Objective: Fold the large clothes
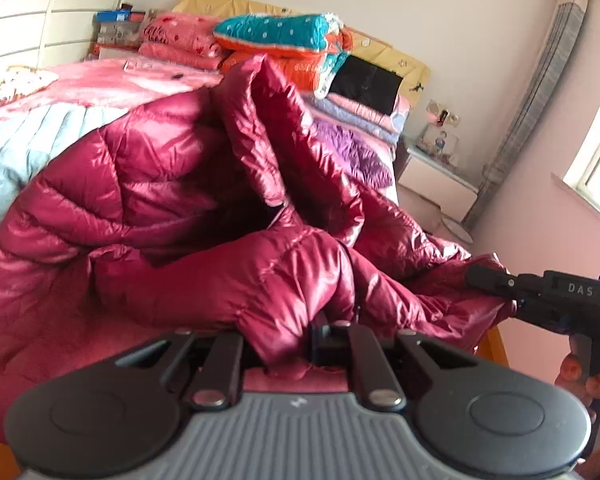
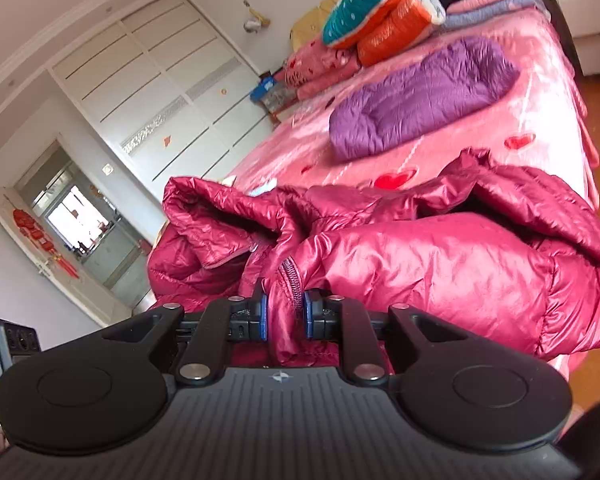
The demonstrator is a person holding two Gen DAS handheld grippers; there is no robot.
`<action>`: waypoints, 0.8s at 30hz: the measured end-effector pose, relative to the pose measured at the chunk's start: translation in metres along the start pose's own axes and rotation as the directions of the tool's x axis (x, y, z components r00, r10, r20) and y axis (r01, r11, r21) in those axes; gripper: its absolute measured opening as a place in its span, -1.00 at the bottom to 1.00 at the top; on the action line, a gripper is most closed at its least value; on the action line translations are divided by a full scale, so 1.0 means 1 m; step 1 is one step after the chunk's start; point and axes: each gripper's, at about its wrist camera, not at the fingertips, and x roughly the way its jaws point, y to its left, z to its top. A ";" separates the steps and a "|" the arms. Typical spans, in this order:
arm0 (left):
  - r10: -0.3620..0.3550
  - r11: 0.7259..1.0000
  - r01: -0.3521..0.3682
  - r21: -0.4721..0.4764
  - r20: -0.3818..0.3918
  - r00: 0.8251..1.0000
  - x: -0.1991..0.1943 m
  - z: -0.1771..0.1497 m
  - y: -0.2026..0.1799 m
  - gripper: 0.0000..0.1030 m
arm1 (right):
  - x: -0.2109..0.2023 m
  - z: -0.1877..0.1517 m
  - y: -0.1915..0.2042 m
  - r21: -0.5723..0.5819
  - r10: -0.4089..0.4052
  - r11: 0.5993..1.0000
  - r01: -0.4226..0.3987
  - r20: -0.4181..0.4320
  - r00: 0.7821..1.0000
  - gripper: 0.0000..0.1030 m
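A crimson puffer jacket (image 1: 188, 208) lies bunched across the near end of a pink bedspread (image 2: 480, 128), filling the middle of both wrist views. I have it gripped in two places. My right gripper (image 2: 286, 316), low centre of its own view, is clamped on a fold of the jacket that carries the zipper (image 2: 290, 280); the blue pads (image 2: 263, 316) press the fabric from either side. In the left wrist view the same tool enters from the right edge, pinching the jacket's hem, with fingers of my hand (image 1: 580, 376) on its handle below. My left gripper (image 1: 296, 344), at the bottom centre of its view, is closed on another bunch of the jacket, though the fabric drapes over the tips, so I cannot make out the contact itself.

Beyond the jacket, a folded purple jacket (image 2: 424, 96) rests on the bedspread toward the upper right. A stack of folded bedding, topped by a teal dotted quilt (image 1: 276, 32), sits at the head of the bed. A white wardrobe (image 2: 160, 92) fills the upper left of the right wrist view, a nightstand (image 1: 432, 172) the right of the left one.
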 end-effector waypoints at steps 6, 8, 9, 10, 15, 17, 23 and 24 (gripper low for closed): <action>0.032 0.999 -0.030 0.025 -0.105 0.994 0.015 -0.015 -0.001 -0.75 | 0.027 -0.008 -0.026 0.069 -0.029 0.997 0.039 -0.139 0.990 -0.44; 0.057 0.997 -0.050 0.052 -0.134 0.989 0.022 -0.019 -0.006 -0.73 | 0.034 -0.014 -0.031 0.075 -0.072 0.993 0.088 -0.199 0.977 -0.40; 0.063 0.996 -0.053 0.072 -0.147 0.987 0.026 -0.020 -0.009 -0.72 | 0.036 -0.016 -0.034 0.083 -0.086 0.991 0.107 -0.220 0.972 -0.38; 0.069 0.994 -0.055 0.090 -0.158 0.985 0.025 -0.024 -0.008 -0.69 | 0.037 -0.017 -0.036 0.093 -0.091 0.989 0.115 -0.237 0.967 -0.30; 0.093 0.990 -0.073 0.117 -0.174 0.980 0.028 -0.028 -0.007 -0.54 | 0.028 -0.011 -0.029 0.086 -0.114 0.987 0.137 -0.233 0.966 0.39; 0.101 0.989 -0.080 0.125 -0.171 0.980 0.026 -0.027 -0.007 -0.40 | 0.024 -0.009 -0.024 0.070 -0.125 0.987 0.144 -0.227 0.966 0.48; 0.111 0.978 -0.083 0.191 -0.144 0.983 0.010 -0.025 -0.017 -0.05 | 0.001 -0.010 -0.024 0.097 -0.134 0.983 0.156 -0.198 0.971 0.69; 0.112 0.976 -0.083 0.202 -0.139 0.984 0.006 -0.027 -0.017 -0.04 | -0.001 -0.010 -0.025 0.100 -0.138 0.982 0.159 -0.191 0.972 0.69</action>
